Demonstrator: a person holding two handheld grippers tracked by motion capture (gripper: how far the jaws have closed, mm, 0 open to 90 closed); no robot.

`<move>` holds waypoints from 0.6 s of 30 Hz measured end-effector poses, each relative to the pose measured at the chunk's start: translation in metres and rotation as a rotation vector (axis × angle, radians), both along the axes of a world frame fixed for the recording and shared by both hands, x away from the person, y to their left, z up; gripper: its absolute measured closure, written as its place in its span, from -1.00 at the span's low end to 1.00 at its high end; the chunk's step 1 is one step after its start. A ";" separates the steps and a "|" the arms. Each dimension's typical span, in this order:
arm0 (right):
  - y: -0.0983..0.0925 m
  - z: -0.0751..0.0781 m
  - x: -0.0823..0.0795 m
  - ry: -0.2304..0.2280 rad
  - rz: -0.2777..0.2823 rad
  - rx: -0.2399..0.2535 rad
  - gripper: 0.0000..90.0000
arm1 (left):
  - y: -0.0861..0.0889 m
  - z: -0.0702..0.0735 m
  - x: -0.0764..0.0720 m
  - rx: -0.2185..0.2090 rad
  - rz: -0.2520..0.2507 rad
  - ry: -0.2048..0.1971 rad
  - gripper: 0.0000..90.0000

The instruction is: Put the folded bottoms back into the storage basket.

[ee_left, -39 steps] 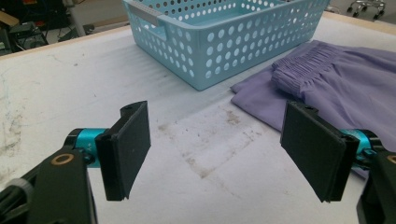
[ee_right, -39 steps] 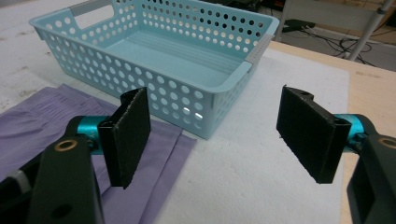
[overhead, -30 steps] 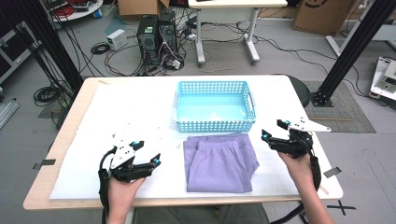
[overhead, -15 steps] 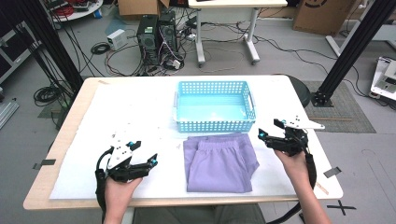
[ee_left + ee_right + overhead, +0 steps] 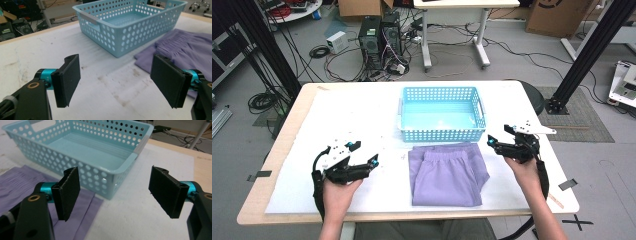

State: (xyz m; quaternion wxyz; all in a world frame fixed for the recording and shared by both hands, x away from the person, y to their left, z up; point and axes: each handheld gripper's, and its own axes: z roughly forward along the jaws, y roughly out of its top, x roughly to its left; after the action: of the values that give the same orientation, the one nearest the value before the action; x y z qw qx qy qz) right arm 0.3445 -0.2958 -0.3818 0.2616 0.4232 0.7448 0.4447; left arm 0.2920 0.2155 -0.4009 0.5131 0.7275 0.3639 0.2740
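Right gripper [image 5: 499, 138] – jaws spread wide, nothing between them, hovering just off the right edge of the purple shorts [image 5: 446, 171], near the basket's front right corner. Left gripper [image 5: 363, 154] also wide open and empty, over bare white table cover [image 5: 362, 115], well apart from the shorts' left edge. Shorts lie folded flat at the table's front centre, waistband end just in front of the light blue perforated basket [image 5: 443, 134] – basket empty.
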 end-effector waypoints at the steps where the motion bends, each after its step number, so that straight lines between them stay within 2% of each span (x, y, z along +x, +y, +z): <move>1: -0.001 0.001 0.003 -0.004 -0.003 0.003 -0.46 | 0.001 0.000 0.004 -0.006 -0.001 -0.001 -0.46; 4: -0.004 0.004 0.013 -0.003 -0.032 0.044 -0.52 | 0.004 0.000 0.011 -0.019 0.011 0.002 -0.46; 6: -0.004 0.005 0.013 -0.028 -0.036 0.063 -0.52 | 0.004 0.001 0.011 -0.021 0.009 0.003 -0.46; 10: -0.001 0.008 0.008 -0.038 -0.028 0.055 -0.52 | 0.005 0.005 0.011 -0.040 0.005 0.005 -0.46; 13: -0.001 0.007 0.009 -0.043 -0.015 0.074 -0.52 | 0.004 0.007 0.014 -0.084 -0.014 0.033 -0.46; 18: 0.005 0.006 0.017 -0.033 0.005 0.077 -0.53 | -0.001 0.012 0.033 -0.075 -0.046 0.040 -0.46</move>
State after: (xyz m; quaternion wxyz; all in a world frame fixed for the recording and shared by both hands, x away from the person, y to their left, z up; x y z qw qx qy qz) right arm 0.3617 -0.2912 -0.3754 0.2563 0.4234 0.7238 0.4808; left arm 0.3247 0.2141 -0.3891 0.5389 0.7212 0.3671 0.2338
